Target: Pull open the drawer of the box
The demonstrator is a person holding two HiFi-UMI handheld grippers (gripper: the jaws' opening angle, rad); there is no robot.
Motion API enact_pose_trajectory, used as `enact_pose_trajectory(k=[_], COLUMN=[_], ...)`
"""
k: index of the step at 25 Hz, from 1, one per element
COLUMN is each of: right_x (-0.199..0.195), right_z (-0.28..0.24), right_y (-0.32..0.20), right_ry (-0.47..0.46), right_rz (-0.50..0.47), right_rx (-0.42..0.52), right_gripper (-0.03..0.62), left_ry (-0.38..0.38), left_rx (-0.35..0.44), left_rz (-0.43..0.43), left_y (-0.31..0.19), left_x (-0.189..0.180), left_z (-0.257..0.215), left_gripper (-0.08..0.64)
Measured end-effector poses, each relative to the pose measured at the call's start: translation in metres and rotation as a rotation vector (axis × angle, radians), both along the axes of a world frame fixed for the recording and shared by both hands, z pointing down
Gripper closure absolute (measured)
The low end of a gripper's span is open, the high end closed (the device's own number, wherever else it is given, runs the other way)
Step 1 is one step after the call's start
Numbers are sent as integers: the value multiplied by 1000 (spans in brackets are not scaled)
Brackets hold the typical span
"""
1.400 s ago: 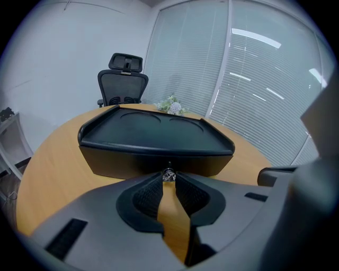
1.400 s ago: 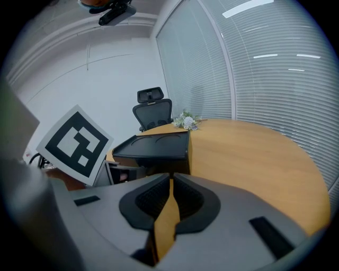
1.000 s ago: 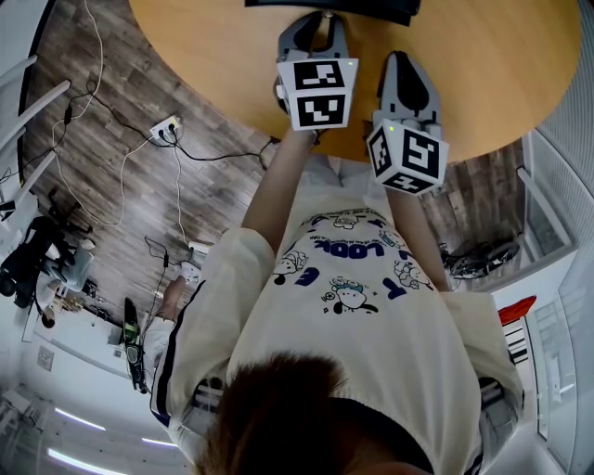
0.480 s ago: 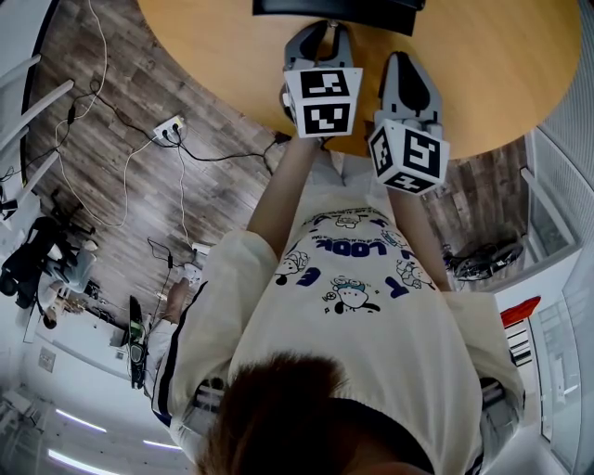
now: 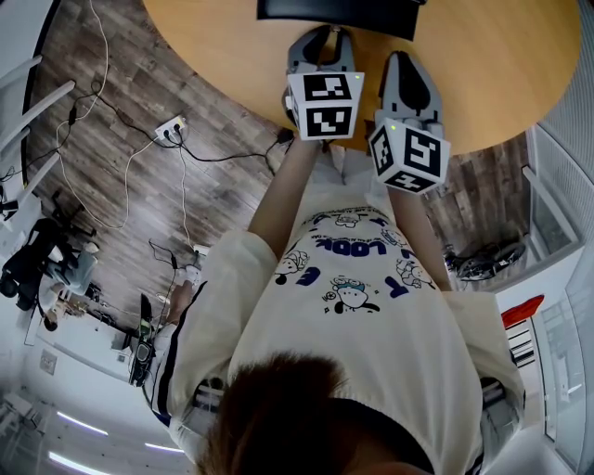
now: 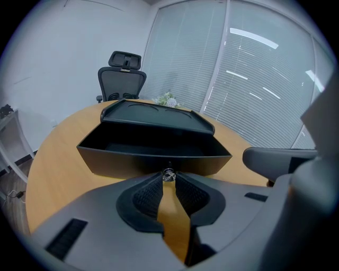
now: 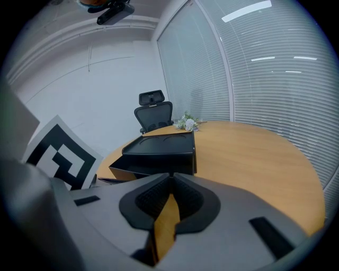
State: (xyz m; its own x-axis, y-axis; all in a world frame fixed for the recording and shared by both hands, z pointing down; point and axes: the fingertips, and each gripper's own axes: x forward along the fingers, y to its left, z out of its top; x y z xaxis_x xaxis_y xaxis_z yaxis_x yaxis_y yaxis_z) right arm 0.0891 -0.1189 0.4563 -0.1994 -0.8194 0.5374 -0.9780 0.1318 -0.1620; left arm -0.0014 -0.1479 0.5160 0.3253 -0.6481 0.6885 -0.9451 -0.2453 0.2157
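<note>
Head view: a person in a white printed shirt (image 5: 353,306) reaches both arms over a round wooden counter (image 5: 501,65). The left claw (image 5: 321,35) points at a black box (image 5: 339,11), of which only a strip shows at the top edge; the drawer cannot be told from the box here. The right claw (image 5: 405,63) hangs just beside the left one, over bare wood. A power strip (image 5: 165,128) with cables lies on the floor.

Left gripper view: here the drawer (image 6: 153,152) shows plainly, drawn out of the box (image 6: 159,117) towards the camera, its inside dark. The left claw (image 6: 168,175) pinches the small shiny drawer knob (image 6: 168,174) at the middle of the drawer front, pad tips pressed on either side. Part of the right claw's grey body (image 6: 275,159) shows at the right. An office chair (image 6: 122,79) and a small bunch of flowers (image 6: 167,99) lie beyond the box.

Right gripper view: the right claw (image 7: 170,175) is pressed together at its tips with nothing between them. It looks at the box (image 7: 161,148) from the side, the drawer (image 7: 124,170) sticking out to the left. The left claw's marker cube (image 7: 58,153) fills the left foreground.
</note>
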Motion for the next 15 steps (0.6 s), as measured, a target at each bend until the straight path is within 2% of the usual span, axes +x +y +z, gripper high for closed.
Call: enact_pose_trajectory(k=[15], right_x=[-4], right_z=[-4], right_y=[15], right_ry=[4], right_rz=[11], right_rx=[6], right_gripper=[552], left_ry=[3], left_rx=[-15], left_rz=[12], left_y=[23], left_x=[0], left_z=[2], left_gripper=[480])
